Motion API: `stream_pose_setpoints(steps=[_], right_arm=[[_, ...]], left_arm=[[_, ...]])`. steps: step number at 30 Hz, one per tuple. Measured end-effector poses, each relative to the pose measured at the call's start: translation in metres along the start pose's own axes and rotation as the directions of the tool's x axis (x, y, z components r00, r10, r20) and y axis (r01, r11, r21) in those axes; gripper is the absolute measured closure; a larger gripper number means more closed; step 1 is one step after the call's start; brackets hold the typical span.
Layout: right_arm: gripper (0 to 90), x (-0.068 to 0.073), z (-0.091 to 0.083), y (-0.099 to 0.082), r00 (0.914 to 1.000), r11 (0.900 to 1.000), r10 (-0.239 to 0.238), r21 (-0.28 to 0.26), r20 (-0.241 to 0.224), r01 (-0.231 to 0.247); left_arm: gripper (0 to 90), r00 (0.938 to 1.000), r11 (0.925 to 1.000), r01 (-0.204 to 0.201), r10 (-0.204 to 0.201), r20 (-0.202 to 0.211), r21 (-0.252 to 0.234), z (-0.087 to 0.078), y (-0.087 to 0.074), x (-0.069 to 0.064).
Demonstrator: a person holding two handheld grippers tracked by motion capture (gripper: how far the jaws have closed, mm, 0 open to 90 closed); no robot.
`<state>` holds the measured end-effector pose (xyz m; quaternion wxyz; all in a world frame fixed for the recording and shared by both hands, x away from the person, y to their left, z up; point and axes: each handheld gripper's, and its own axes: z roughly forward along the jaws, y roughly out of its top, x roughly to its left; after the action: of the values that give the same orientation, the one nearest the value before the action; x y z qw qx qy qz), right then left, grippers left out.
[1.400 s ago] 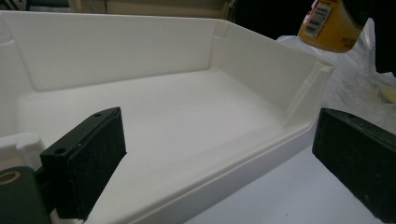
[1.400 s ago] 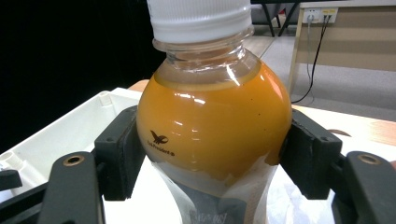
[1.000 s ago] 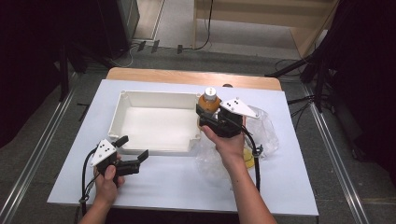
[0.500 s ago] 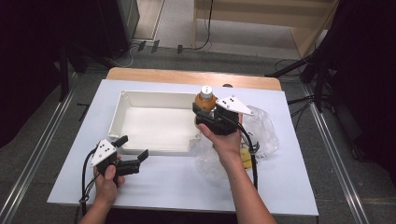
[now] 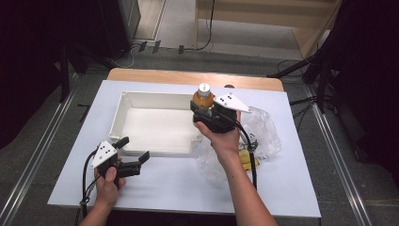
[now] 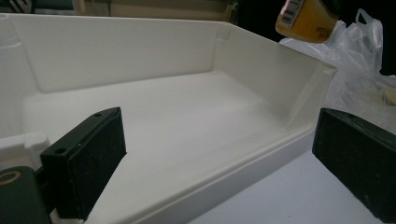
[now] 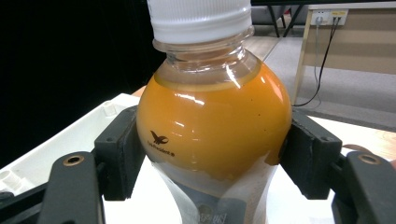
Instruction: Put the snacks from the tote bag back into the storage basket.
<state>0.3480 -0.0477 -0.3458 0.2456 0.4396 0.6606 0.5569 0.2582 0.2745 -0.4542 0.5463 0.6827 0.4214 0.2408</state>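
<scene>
So the right gripper [image 5: 203,107] is being held up over the right end of the white bin [image 5: 123,109], and its jaws are being pressed tight against both sides of an orange juice bottle [image 5: 203,95]. In the right gripper view the bottle [image 7: 212,126] is being kept upright, white cap [image 7: 198,18] on top, with the black pads [image 7: 122,151] squeezed against the rounded shoulder just above the label. The bottle is being carried clear of the bin floor, off the table, pretty much above the bin's right wall.

The left gripper [image 5: 134,155] is being held low at the bin's near edge, on the white table top [image 5: 179,183], jaws spread wide with nothing between them. In the left gripper view the two pads [image 6: 88,161] are being pointed into the bin [image 6: 187,116], and the bottom of the bottle [image 6: 306,18] is being seen hanging up in the top right corner.

A crumpled clear plastic bag [image 5: 261,132] is lying just right of the bin, beside the right hand [image 5: 225,139].
</scene>
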Motion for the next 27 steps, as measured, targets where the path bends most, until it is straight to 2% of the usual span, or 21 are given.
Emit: stream_pose_setpoints(steps=[27], right_arm=[[30.3, 0.012, 0.018, -0.005, 0.9997, 0.9997, -0.008, 0.024, -0.021, 0.009]], left_arm=[[3.1, 1.0000, 1.0000, 0.003, -0.003, 0.000, -0.006, 0.000, 0.000, 0.000]])
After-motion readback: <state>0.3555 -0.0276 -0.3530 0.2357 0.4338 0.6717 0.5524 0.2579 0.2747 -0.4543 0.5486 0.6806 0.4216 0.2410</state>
